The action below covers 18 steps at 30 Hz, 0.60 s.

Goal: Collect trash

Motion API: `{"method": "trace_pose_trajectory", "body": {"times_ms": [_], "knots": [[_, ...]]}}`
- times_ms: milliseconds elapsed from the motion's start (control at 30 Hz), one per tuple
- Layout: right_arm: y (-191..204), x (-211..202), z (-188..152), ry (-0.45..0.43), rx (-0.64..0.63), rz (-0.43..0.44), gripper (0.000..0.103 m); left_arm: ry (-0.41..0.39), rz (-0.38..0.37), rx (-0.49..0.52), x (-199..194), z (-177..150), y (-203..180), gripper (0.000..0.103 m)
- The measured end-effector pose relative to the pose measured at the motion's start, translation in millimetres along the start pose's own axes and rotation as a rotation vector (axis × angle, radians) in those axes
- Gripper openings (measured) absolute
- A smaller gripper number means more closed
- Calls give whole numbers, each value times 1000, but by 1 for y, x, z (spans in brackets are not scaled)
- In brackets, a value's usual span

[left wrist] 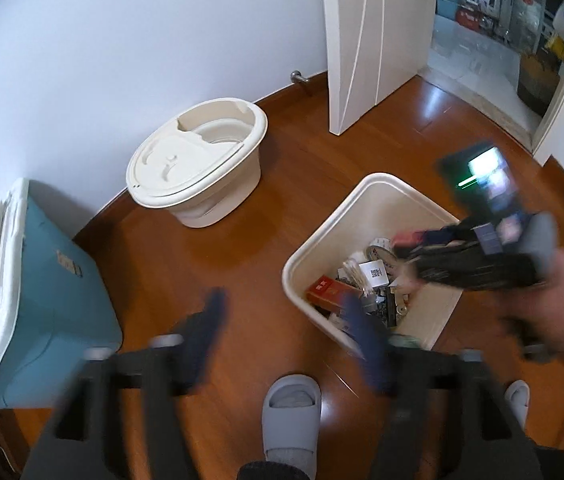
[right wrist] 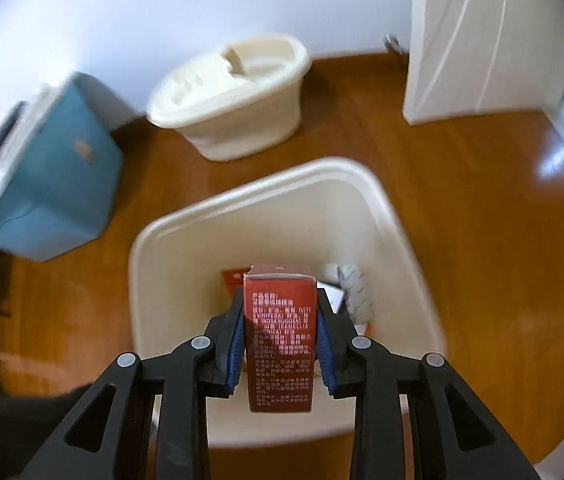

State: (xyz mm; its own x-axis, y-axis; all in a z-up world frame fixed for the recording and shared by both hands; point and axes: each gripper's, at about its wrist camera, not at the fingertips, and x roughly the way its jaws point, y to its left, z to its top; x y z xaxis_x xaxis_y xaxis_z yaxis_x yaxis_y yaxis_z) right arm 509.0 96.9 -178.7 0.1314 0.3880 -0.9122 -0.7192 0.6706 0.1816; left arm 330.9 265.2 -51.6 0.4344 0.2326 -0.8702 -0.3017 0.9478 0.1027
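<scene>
Slippers [left wrist: 290, 412] show only leftward (wide, empty left gripper [left wrist: 286, 320]); right gripper [right wrist: 280, 344] clamps red box [right wrist: 280, 336].

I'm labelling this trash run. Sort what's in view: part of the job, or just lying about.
Part of the job:
- red carton, clamped in the right claw
- white bin, trash inside
- left claw, open

Lying about:
- cream tub
- teal box
- white door
- grey slipper

A red carton [right wrist: 280, 336] with white print stands upright above the white bin [right wrist: 382, 208]. Mixed litter [left wrist: 366, 284] lies inside the bin.
</scene>
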Motion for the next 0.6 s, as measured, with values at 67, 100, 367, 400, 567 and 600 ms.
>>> {"method": "trace_pose_trajectory", "body": {"times_ms": [67,100,367,400,567,600], "knots": [[6,32,2,69,38,-49,67,-9,-13,-7,-6,-4,7,103],[11,40,2,78,50,-88,92,-16,-12,-7,-10,-6,10,103],[21,-24,-29,-5,92,-103,101,-70,-7,-1,-63,-17,7,103],[25,-43,-36,-24,83,-101,101,-85,-6,2,-77,-22,4,103],[52,-171,-97,-184,91,-127,103,-146,-2,26,-151,-63,-19,103],[59,-192,-111,-207,96,-134,103,-155,2,27,-162,-72,-22,103]]}}
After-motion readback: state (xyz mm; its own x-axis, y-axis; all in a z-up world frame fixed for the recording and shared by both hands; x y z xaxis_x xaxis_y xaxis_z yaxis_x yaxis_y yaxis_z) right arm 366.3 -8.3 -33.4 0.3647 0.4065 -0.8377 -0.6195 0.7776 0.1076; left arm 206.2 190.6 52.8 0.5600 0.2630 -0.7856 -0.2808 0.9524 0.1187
